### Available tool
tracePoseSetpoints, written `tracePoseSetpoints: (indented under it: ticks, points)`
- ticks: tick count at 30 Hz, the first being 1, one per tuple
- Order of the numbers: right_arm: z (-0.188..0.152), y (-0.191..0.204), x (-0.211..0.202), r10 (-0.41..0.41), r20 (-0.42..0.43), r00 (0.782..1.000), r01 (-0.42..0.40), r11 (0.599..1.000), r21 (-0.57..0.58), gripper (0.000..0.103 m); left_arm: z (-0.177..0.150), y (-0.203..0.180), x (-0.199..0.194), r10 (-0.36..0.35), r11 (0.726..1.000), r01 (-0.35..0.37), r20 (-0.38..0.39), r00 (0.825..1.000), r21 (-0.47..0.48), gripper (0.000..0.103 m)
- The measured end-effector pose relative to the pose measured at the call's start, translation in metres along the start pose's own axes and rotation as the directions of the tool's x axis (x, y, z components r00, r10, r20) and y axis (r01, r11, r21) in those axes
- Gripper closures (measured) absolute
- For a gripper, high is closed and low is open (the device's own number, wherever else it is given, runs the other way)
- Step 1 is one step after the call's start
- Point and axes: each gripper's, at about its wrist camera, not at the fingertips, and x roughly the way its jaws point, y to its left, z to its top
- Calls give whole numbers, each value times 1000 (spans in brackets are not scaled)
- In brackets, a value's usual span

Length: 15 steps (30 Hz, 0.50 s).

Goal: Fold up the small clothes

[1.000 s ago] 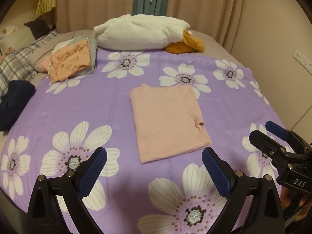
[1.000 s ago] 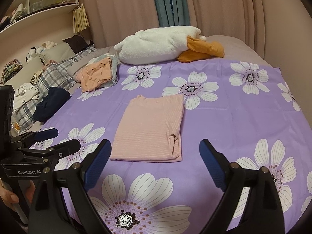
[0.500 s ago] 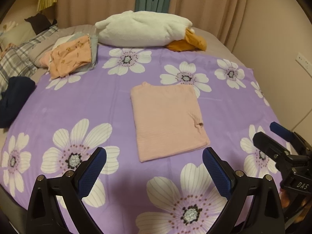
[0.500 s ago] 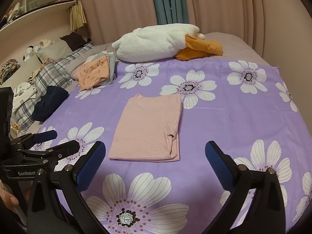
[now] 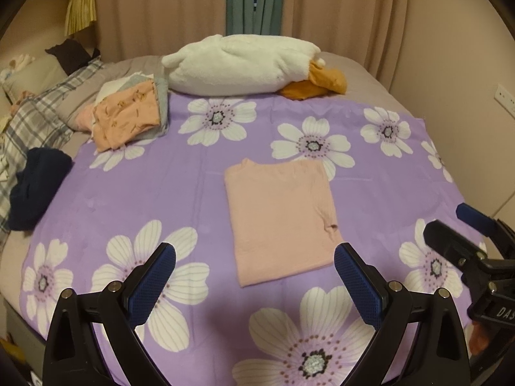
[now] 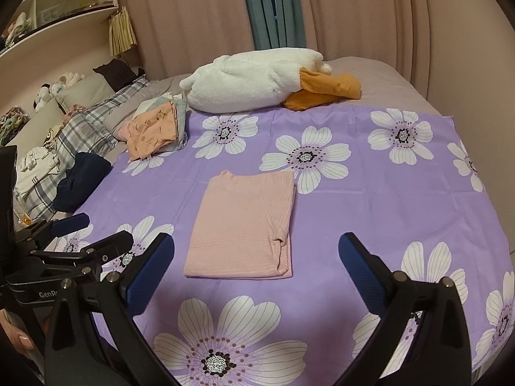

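Hovering with both grippers spread and empty, left gripper (image 5: 254, 273) and right gripper (image 6: 256, 265) should pinch the pink top's (image 6: 244, 225) near corners evenly, mid-bedspread (image 6: 386, 199).

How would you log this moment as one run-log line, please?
pink top: folded, flat on purple sheet | left gripper: open, empty | right gripper: open, empty

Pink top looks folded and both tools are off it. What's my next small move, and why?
Probably bring one open tool down to the folded pink top's near edge to lift it toward the stack of folded clothes: it lies flat, neat and untouched.
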Motion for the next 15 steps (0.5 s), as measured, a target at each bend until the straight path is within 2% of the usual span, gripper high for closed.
tracePoseSetpoints:
  ticks: [6,15]
  points:
    - [-6,-4,20,-16,-60,998,17,1000,12,0,-2,5,20,5,999,-8,-58,998,-49,5]
    - [-6,-10,29,-21,-80,997,23,1000,21,0,-3,6,24,14,999,-18,-79,997,-44,5]
